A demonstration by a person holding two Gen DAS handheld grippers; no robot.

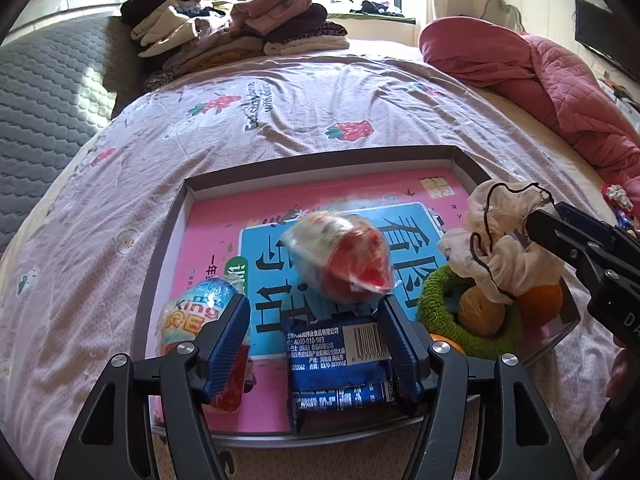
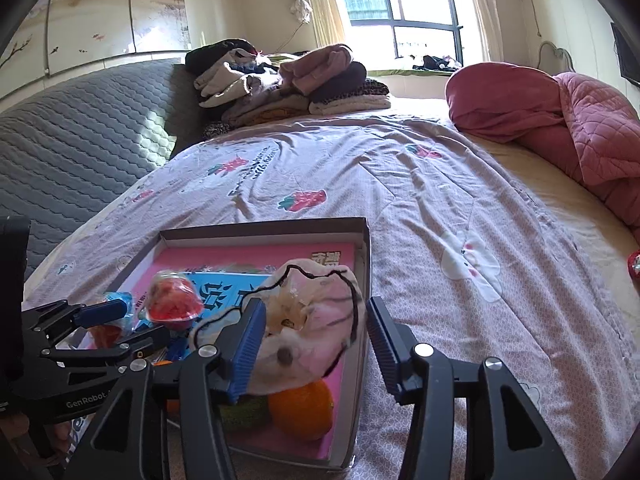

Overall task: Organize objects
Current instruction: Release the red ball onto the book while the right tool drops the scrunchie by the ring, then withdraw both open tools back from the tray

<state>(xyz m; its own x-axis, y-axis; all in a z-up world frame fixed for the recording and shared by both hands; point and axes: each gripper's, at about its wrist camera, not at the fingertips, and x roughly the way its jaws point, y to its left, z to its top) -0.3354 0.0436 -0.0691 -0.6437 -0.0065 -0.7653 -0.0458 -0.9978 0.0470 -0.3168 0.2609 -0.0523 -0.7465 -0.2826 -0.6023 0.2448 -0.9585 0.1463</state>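
Observation:
A shallow cardboard box lid [image 1: 168, 240] [image 2: 366, 248] lies on the bed with a pink and blue book inside. My left gripper [image 1: 318, 340] is open above a blue snack pack [image 1: 340, 364]. A red jelly cup [image 1: 352, 258] [image 2: 174, 300] in clear wrap, blurred, sits just beyond its fingertips. A blue King egg pack [image 1: 200, 312] lies by the left finger. My right gripper [image 2: 316, 344] is open around a cream scrunchie with a black cord [image 2: 312, 320] [image 1: 500, 240]. The scrunchie rests on oranges [image 2: 302, 408] [image 1: 482, 314] and a green scrunchie [image 1: 436, 296].
The bed has a pink strawberry-print sheet [image 2: 440, 184]. A pile of folded clothes [image 1: 240, 28] is at the far end. A red quilt [image 1: 560, 76] is bunched at the far right. A grey quilted headboard [image 1: 48, 92] runs along the left. Small wrapped items [image 1: 618, 196] lie at the right edge.

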